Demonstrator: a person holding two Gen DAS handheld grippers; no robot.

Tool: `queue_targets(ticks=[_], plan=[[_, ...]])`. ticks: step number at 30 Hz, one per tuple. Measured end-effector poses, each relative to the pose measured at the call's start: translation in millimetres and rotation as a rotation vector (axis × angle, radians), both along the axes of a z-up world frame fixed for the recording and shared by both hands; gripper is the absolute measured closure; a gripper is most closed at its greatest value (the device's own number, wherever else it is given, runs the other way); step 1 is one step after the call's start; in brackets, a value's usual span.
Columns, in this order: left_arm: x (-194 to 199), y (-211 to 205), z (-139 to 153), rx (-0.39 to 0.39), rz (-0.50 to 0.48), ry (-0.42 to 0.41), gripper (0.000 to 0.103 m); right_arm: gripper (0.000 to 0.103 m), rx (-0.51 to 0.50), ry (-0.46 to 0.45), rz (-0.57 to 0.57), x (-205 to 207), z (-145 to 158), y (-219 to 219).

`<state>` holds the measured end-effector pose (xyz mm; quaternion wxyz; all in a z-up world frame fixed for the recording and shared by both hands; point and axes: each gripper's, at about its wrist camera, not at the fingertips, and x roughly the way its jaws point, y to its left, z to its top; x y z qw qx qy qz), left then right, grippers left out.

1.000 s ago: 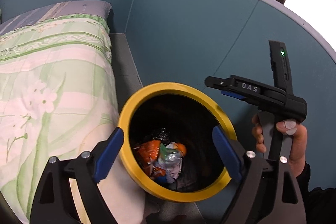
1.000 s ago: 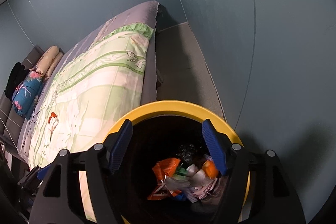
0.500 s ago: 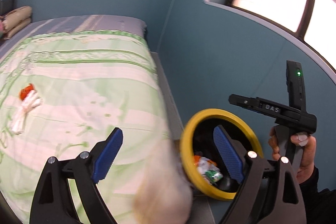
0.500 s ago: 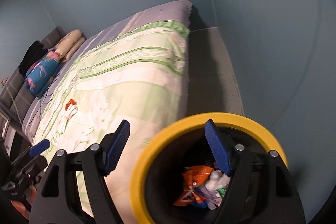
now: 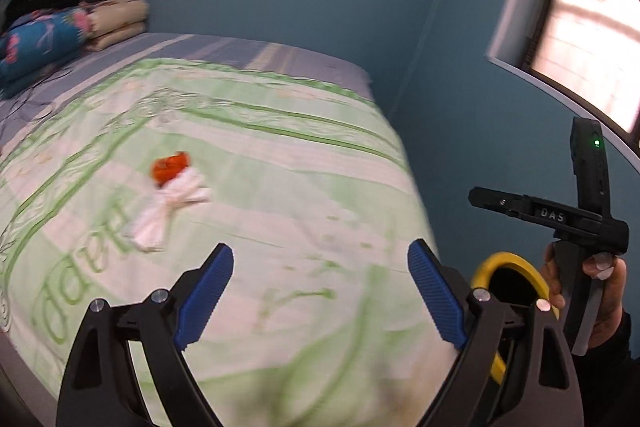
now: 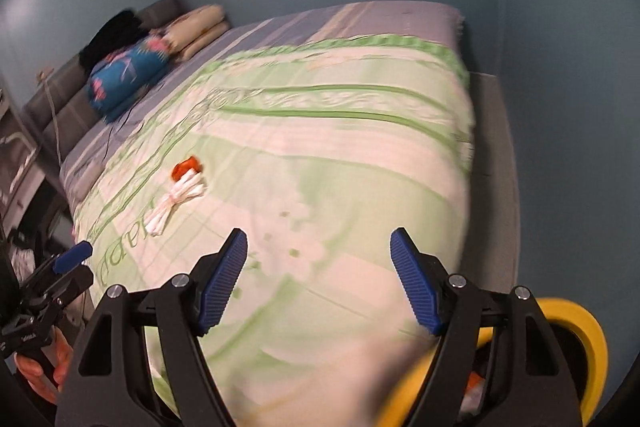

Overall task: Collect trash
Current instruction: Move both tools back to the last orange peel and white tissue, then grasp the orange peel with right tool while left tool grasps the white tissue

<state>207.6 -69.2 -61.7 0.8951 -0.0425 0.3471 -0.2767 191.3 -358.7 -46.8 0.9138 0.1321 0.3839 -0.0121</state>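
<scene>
Legible text appears in two locations.

1. Right tongs (image 5: 552, 215), left wrist view: the black body carries a small panel with the white letters "DAS". A green indicator light is lit on the upright black bar above it.

2. Bedspread (image 5: 280, 187), left wrist view: large green letters are printed near the lower left edge (image 5: 88, 231). They appear upside down from this viewpoint and are blurred; they look like "HAPPY", but this reading is not certain. The same lettering shows in the right wrist view (image 6: 120, 247), too blurred to read.

The left tongs (image 6: 52, 279) in the right wrist view carry small white marks that cannot be read.
</scene>
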Motion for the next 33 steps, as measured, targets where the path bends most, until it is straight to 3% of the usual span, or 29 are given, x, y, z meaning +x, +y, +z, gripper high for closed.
queue_targets(ticks=[7, 15, 22, 33], plan=[[54.9, 60.7, -28.6, -0.009, 0.131, 0.043, 0.017, 0.033, -0.024, 0.053, 0.145, 85.7, -14.5, 68.9], [126.4, 101.0, -75.1, -0.033, 0.231, 0.129, 0.017, 0.033, -0.053, 0.143, 0.258, 184.2, -35.1, 133.2], [169.5, 102.9, -109.7, -0.04, 0.247, 0.195, 0.017, 0.033, -0.037, 0.283, 0.342, 266.4, -66.5, 185.6], [195.3, 106.1, -132.5, -0.085, 0.291, 0.253, 0.017, 0.033, -0.064, 0.44, 0.365, 328.9, -100.4, 233.9]])
